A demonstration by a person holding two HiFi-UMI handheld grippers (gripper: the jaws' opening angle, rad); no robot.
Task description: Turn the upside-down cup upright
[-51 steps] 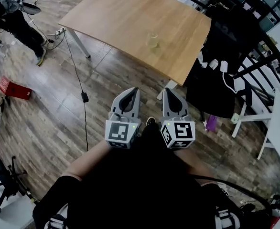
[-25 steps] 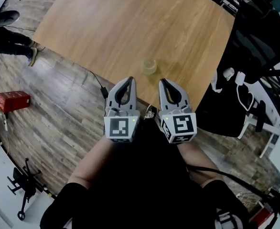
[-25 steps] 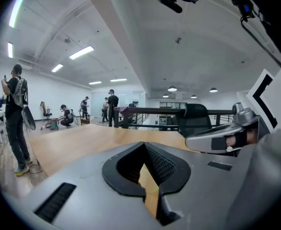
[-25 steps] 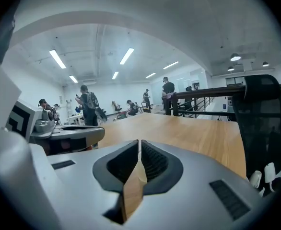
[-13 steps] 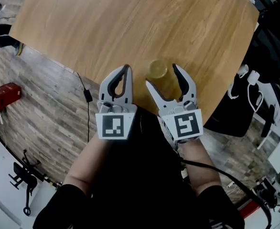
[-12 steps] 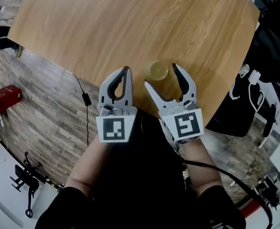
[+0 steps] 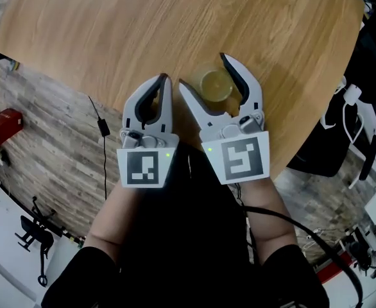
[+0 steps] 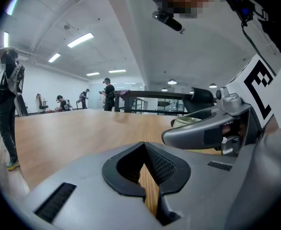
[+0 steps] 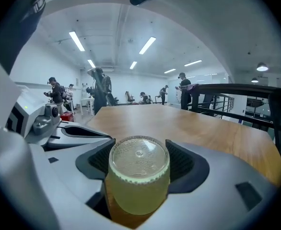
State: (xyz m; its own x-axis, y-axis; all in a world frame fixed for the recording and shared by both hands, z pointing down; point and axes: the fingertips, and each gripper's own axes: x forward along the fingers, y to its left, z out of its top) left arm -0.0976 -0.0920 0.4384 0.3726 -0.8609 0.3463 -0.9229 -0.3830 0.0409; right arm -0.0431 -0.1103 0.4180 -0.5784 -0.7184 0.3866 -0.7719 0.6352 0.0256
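In the head view, the upside-down cup stands near the desk edge, between the right tongs, whose jaws have just been opening wide. In the left gripper view, the left tongs are clenched on nothing. In the right gripper view, the pads flank the cup without pressing, so centre it and squeeze gently mid-wall before rolling.

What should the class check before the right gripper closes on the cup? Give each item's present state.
1. Cup upside down, base up, on table: ok.
2. Right gripper open, its jaws have just been opening: ok.
3. Cup between its jaws, roughly centred: ok.
4. Grip closed on cup: not ok, not yet.
5. Left gripper shut, empty, apart from cup: ok.
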